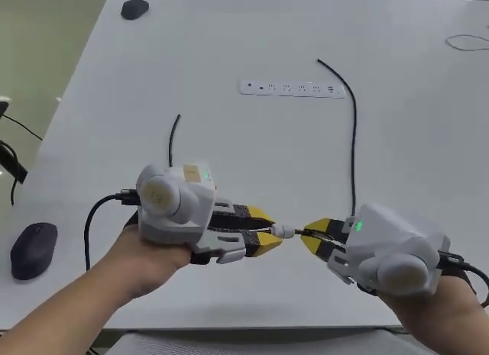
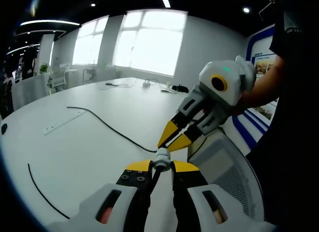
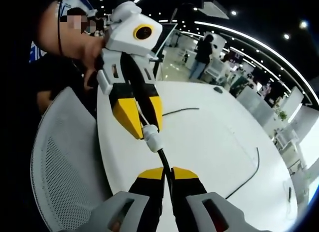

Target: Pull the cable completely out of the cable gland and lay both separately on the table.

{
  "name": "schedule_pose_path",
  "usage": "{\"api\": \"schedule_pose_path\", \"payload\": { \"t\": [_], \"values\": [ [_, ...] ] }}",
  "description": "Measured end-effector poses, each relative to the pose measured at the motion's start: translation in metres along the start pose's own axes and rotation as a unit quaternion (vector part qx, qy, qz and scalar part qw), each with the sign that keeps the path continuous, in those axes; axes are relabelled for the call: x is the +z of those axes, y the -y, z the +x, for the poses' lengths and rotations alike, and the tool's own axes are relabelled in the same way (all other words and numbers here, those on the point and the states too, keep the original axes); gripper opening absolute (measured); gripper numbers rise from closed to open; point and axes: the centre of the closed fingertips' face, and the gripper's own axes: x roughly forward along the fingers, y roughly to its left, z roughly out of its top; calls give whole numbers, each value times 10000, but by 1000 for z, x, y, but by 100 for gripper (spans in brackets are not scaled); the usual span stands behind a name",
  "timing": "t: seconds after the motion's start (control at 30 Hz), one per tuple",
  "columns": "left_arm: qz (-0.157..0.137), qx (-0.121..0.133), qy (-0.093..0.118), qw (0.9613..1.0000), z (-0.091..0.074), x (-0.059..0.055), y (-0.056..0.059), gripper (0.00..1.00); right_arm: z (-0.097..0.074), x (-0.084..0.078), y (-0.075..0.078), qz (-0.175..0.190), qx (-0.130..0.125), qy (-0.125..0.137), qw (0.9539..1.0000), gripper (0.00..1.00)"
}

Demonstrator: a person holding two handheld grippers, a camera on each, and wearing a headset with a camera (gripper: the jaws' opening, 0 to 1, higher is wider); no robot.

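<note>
Just above the table's near edge, my left gripper (image 1: pixel 267 237) is shut on a small white cable gland (image 1: pixel 283 232). A black cable (image 1: pixel 299 233) leaves the gland's tip and runs straight into my right gripper (image 1: pixel 312 234), shut on it a short way off. The two grippers face each other tip to tip. In the left gripper view the gland (image 2: pixel 161 157) sits between my yellow jaw tips (image 2: pixel 160 165), with the right gripper (image 2: pixel 169 139) just beyond. The right gripper view shows the cable (image 3: pixel 163 157) taut between its jaws (image 3: pixel 168 172) and the gland (image 3: pixel 151 136).
A long black cable (image 1: pixel 354 133) lies on the white table (image 1: pixel 229 156), running from behind the right gripper toward a white power strip (image 1: pixel 291 88). A short black wire (image 1: pixel 173 133) lies left of centre. Mice sit at the left edge (image 1: pixel 33 249) and far back (image 1: pixel 134 8). A mesh chair back (image 3: pixel 60 157) is below the table edge.
</note>
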Motion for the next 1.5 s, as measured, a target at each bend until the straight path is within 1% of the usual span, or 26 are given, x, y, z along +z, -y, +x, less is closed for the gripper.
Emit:
{"api": "schedule_pose_path", "payload": {
  "t": [0.07, 0.13, 0.33, 0.43, 0.47, 0.5, 0.53, 0.57, 0.6, 0.67, 0.7, 0.73, 0.77, 0.83, 0.9, 0.93, 1.03, 1.1, 1.17, 1.2, 1.33, 1.4, 1.5],
  "values": [
    [-6, 14, 11, 10000, -1, 1, -1, 15, 0, -3, 4, 96, -50, -37, 9999, 0],
    [-8, 34, 32, 10000, -1, 2, -2, 15, -1, -7, 8, 306, -134, -54, 9994, 0],
    [-28, 54, 86, 9999, -5, 2, -3, 15, 0, -25, 16, 562, -289, -188, 9978, 0],
    [-43, 75, 98, 9999, -6, 1, -3, 15, 1, -37, 20, 847, -366, -254, 9954, 0],
    [-52, 75, 100, 9999, -6, 0, -3, 15, 1, -38, 21, 898, -381, -258, 9949, 0],
    [-76, 81, 116, 9999, -6, 0, -2, 15, 2, -45, 23, 1035, -424, -275, 9933, 0],
    [-84, 82, 118, 9999, -6, 0, -2, 15, 3, -46, 24, 1080, -435, -277, 9928, 0],
    [-93, 90, 125, 9998, -6, -1, -2, 15, 4, -51, 25, 1254, -481, -284, 9905, 0],
    [-102, 95, 131, 9998, -6, -1, -1, 15, 4, -54, 25, 1339, -502, -287, 9893, 0],
    [-111, 99, 135, 9998, -7, -1, 0, 15, 6, -62, 27, 1590, -561, -326, 9852, 0],
    [-117, 123, 135, 9998, -7, -2, 1, 15, 7, -70, 29, 1875, -619, -387, 9795, 0],
    [-119, 124, 137, 9998, -7, -2, 1, 15, 7, -74, 30, 2011, -665, -411, 9764, 0],
    [-143, 123, 144, 9997, -7, -2, 1, 15, 8, -79, 31, 2214, -688, -428, 9718, 0],
    [-167, 129, 152, 9997, -8, -2, 1, 15, 10, -88, 32, 2451, -715, -489, 9656, 0],
    [-177, 156, 155, 9996, -8, -2, 0, 15, 10, -91, 31, 2475, -693, -517, 9650, 0],
    [-189, 160, 160, 9996, -9, -2, 0, 15, 9, -89, 30, 2460, -679, -464, 9658, 0],
    [-186, 160, 138, 9996, -9, -3, 0, 15, 9, -89, 27, 2395, -637, -492, 9676, 0],
    [-195, 164, 129, 9996, -9, -3, 0, 15, 9, -89, 26, 2443, -653, -470, 9664, 1],
    [-211, 159, 120, 9996, -9, -3, 0, 15, 8, -90, 25, 2581, -633, -471, 9629, 1],
    [-188, 168, 114, 9996, -9, -3, 0, 15, 8, -90, 25, 2620, -634, -459, 9619, 1],
    [-178, 187, 80, 9996, -9, -5, -1, 15, 7, -90, 24, 2596, -636, -424, 9627, 2],
    [-163, 204, 78, 9996, -9, -5, -2, 15, 6, -90, 23, 2531, -614, -421, 9646, 2],
    [-167, 213, 86, 9996, -10, -4, -3, 15, 3, -88, 22, 2494, -580, -449, 9656, 3]
  ]
}}
